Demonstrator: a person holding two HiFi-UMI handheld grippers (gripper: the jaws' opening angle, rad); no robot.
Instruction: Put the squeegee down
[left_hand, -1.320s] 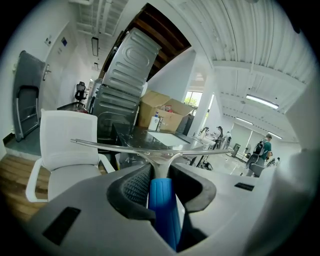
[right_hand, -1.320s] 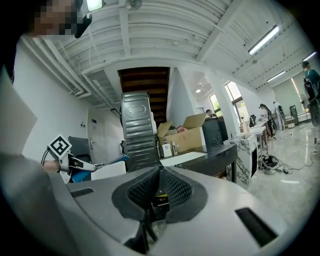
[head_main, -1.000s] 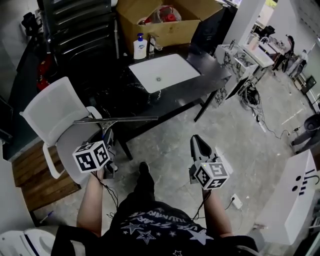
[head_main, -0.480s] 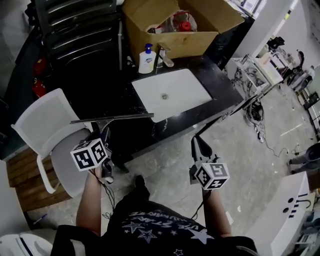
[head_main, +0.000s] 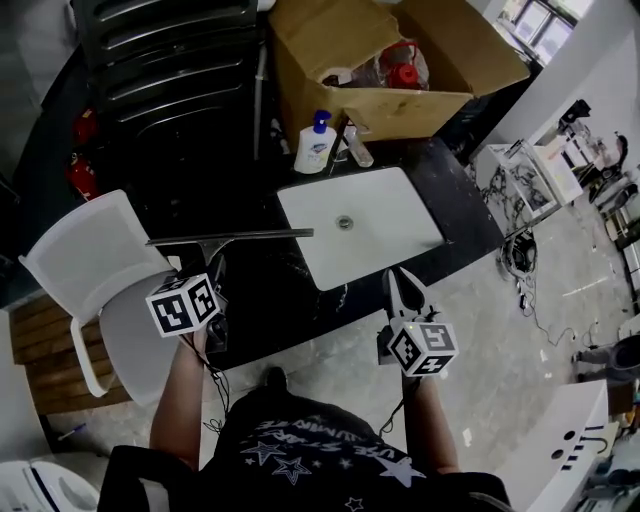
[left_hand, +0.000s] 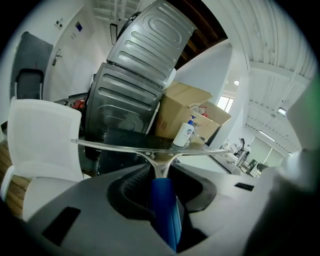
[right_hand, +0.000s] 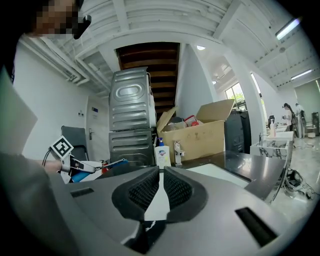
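Observation:
My left gripper (head_main: 213, 270) is shut on the squeegee's blue handle (left_hand: 163, 210). The squeegee's long metal blade (head_main: 230, 237) lies crosswise over the left part of the black counter (head_main: 265, 290), and it spans the left gripper view too, as the blade (left_hand: 150, 147). At the counter's front edge, just below the white sink basin (head_main: 360, 235), my right gripper (head_main: 398, 282) hangs with its jaws together and nothing between them. In the right gripper view the right gripper (right_hand: 160, 176) points at the basin.
A soap bottle (head_main: 314, 145) and a faucet (head_main: 355, 148) stand behind the basin, before an open cardboard box (head_main: 400, 50). A white chair (head_main: 90, 270) is at the left. Stacked grey machines (left_hand: 140, 75) rise behind the counter. Cables lie on the floor at the right.
The person has walked up to the counter. Both grippers moved forward with them, and the squeegee blade now hangs over the countertop. The grip on the handle is unchanged.

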